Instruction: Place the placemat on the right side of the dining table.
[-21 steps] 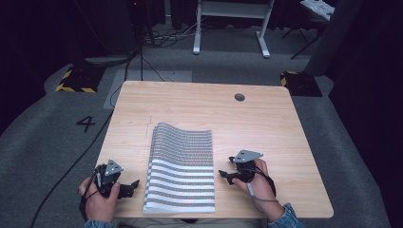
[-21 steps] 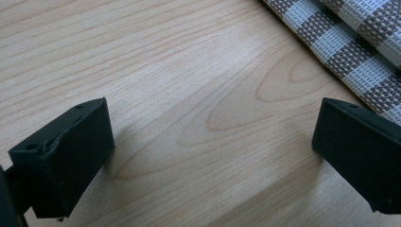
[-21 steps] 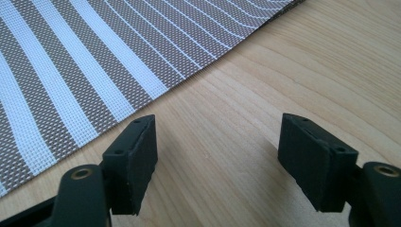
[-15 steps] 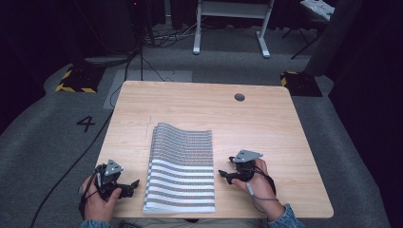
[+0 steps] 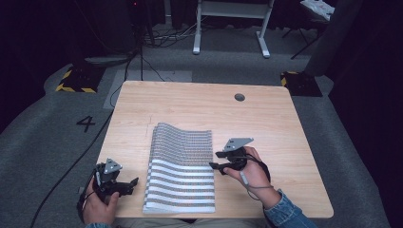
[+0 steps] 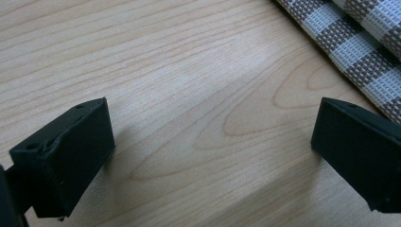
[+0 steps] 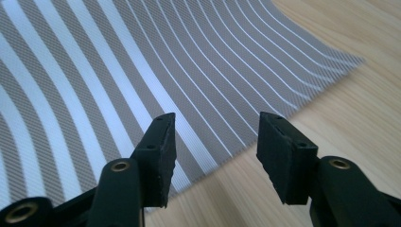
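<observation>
Dark studio, grey carpet, pale wood worktop [image 5: 285, 123] with a cable hole at the far edge.

Striped mat [image 5: 181, 168] flat on the near middle of the worktop, long side running away from the person, far end lifted in a slight hump. Broad stripes near, fine stripes far.

Right claw [image 5: 215, 160] now at the mat's right edge, about halfway along; a moment ago sat further down and clear of the cloth. Jaws apart, nothing between them. Reads as an approach to pinch that edge, likely the opening of a fold or a lift; grasp not yet made.

Left claw [image 5: 134, 182] near the mat's near-left corner, just off the cloth, much where it was. Jaws wide apart, empty. Probably waiting for the right side to commit.

Right gripper view: mat [image 7: 142, 71] close up, stripes curving, edge running diagonally under the jaws, one jaw over cloth and the other over bare wood. Straddle not readable from above, where hand and plate hide the tips. Weave visible too: coarse, stiff-looking, likely to hold a crease rather than drape.

Left gripper view: bare wood between the jaws, mat [image 6: 359, 42] corner at upper right, checked pattern at the border, apart from both jaws. Confirms no contact on that side, uncertain from the high view.
</observation>
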`<state>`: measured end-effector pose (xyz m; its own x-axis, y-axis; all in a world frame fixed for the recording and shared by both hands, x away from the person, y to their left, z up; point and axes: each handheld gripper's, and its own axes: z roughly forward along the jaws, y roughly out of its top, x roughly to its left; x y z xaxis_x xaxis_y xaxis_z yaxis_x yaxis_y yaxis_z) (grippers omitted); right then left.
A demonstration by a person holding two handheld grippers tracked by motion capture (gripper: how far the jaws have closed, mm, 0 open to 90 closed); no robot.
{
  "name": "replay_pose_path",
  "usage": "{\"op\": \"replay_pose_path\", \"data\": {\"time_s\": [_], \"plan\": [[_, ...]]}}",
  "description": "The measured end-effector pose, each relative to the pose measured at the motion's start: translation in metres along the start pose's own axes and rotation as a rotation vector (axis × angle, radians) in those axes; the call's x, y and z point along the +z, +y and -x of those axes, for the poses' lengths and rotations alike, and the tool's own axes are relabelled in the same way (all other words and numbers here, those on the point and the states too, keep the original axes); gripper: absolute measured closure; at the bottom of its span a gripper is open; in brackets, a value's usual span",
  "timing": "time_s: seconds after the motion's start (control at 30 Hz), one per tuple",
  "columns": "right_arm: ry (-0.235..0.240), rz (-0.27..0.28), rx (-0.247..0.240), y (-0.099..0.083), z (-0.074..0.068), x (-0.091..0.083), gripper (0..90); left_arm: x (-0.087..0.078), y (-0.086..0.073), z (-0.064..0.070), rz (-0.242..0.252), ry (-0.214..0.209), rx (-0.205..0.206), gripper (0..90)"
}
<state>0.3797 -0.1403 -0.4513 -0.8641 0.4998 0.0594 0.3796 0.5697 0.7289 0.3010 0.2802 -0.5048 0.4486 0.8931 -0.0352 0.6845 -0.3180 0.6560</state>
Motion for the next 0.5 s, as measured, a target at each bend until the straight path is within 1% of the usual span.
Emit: {"op": "replay_pose_path", "data": {"time_s": [0.07,0.1,0.13,0.17,0.2,0.23,0.27,0.33,0.37,0.4,0.43,0.5], "plan": [[0.014,0.003,-0.009,0.011,-0.004,0.004,48.2,0.001,0.001,0.001,0.002,0.006,-0.012,0.1],[0.030,0.007,-0.030,0.018,-0.006,0.007,47.0,0.001,0.001,0.001,0.002,0.006,-0.014,0.1],[0.043,0.007,-0.031,0.025,-0.009,0.010,46.4,0.001,0.001,0.001,0.002,0.007,-0.014,0.1],[0.045,0.009,-0.057,0.031,-0.011,0.012,46.1,0.001,0.001,0.001,0.002,0.007,-0.015,0.1],[0.045,0.006,-0.069,0.038,-0.012,0.013,45.7,0.001,0.001,0.001,0.003,0.007,-0.015,0.1],[0.049,0.016,-0.071,0.045,-0.015,0.014,45.7,0.001,0.001,0.002,0.006,0.009,-0.016,0.1],[0.047,0.016,-0.091,0.049,-0.015,0.015,45.2,0.001,0.001,0.002,0.006,0.010,-0.019,0.1],[0.049,0.029,-0.108,0.060,-0.020,0.017,44.2,0.001,0.001,0.002,0.006,0.011,-0.020,0.1],[0.051,0.016,-0.092,0.065,-0.023,0.018,44.6,0.001,0.001,0.002,0.006,0.011,-0.020,0.1],[0.059,0.013,-0.093,0.068,-0.025,0.019,44.3,0.001,0.001,0.002,0.006,0.011,-0.020,0.1],[0.065,0.030,-0.098,0.072,-0.027,0.021,43.7,0.001,0.001,0.002,0.006,0.011,-0.020,0.1],[0.067,0.038,-0.097,0.078,-0.033,0.024,40.9,0.001,0.001,0.002,0.004,0.011,-0.019,0.1]]}}
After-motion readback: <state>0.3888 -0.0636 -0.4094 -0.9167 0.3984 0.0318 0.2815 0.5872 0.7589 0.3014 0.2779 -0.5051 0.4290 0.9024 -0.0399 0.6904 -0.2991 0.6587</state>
